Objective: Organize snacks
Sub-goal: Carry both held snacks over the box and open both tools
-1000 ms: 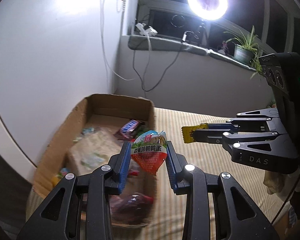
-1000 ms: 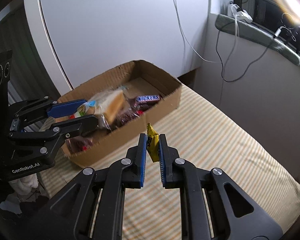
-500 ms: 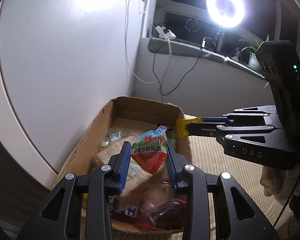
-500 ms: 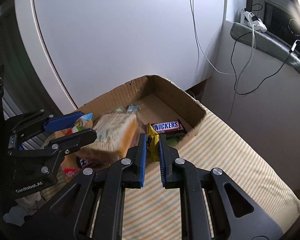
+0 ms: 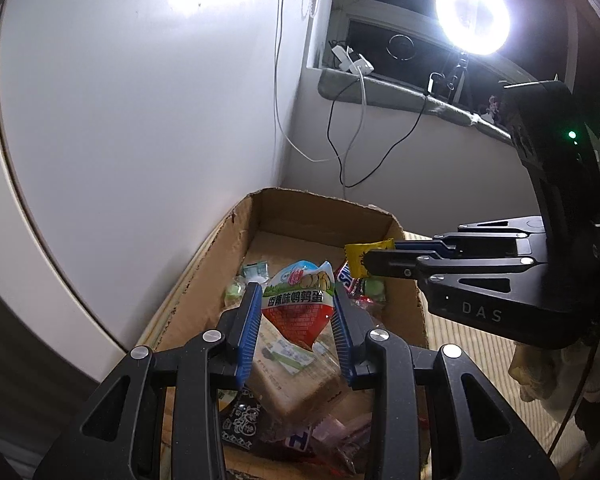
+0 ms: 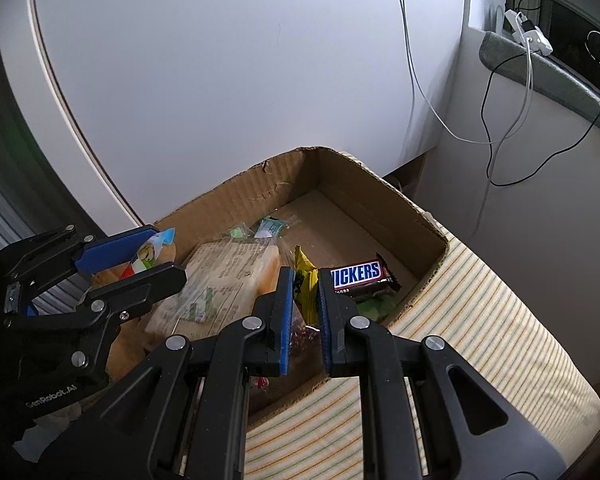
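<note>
A: Two grippers are hovering over the cardboard box (image 6: 384,200), each carrying one snack; the left gripper (image 5: 296,316) is clamping a red-and-green egg-snack packet (image 5: 298,302) between its blue pads, and the right gripper (image 6: 305,300) is pinching a small yellow wrapper (image 6: 306,292) with its jaws nearly together.

B: Which step is in hand?

A: By my judgement, delivery into the box; both packets are hanging above its open top, not yet released.

B: And what is lying beneath them?

A: Nearest, dark wrappers at the box's near end; beyond them a wrapped bread loaf (image 6: 228,280) is filling the middle; a Snickers bar (image 6: 358,274) is lying just beside the yellow wrapper; small green sweets (image 6: 238,232) are sitting further in; the far end of the floor is showing bare cardboard.

B: What is the next move calling for?

A: Probably lowering each packet toward a free spot, then parting the jaws; the striped mat (image 6: 500,320) is carrying the box.
</note>
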`<act>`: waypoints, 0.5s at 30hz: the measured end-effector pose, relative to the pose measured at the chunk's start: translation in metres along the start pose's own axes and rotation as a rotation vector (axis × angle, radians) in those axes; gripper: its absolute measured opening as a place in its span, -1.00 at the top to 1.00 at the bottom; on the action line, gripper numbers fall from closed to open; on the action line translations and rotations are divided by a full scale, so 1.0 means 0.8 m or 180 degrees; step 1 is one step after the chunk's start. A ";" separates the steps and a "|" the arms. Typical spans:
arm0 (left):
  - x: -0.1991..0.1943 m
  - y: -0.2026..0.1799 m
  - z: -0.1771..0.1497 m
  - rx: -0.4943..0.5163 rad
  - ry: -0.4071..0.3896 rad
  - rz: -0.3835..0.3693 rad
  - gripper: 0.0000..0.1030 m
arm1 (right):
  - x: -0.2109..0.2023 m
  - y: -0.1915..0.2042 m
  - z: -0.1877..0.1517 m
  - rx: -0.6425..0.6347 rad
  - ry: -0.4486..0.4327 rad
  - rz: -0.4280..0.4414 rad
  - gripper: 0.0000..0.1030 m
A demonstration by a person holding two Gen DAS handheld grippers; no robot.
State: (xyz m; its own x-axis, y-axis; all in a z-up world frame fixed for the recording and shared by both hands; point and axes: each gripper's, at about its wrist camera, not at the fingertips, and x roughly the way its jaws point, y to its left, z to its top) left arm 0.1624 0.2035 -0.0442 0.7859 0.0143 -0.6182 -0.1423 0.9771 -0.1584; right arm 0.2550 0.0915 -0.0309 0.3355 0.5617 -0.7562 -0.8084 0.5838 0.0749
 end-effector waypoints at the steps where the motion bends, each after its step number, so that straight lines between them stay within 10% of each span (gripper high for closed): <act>1: 0.001 -0.001 0.000 0.0003 0.0005 0.0002 0.37 | 0.002 -0.001 0.001 0.0005 0.0005 0.0003 0.77; 15: 0.005 0.000 0.000 0.0003 0.0016 0.0065 0.27 | 0.010 0.003 0.002 -0.0037 0.0003 0.0012 0.70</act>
State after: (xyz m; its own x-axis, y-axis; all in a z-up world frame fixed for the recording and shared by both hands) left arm 0.1653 0.2038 -0.0465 0.7798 0.0331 -0.6252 -0.1577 0.9768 -0.1450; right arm 0.2563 0.0984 -0.0360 0.3321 0.5632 -0.7566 -0.8152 0.5750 0.0702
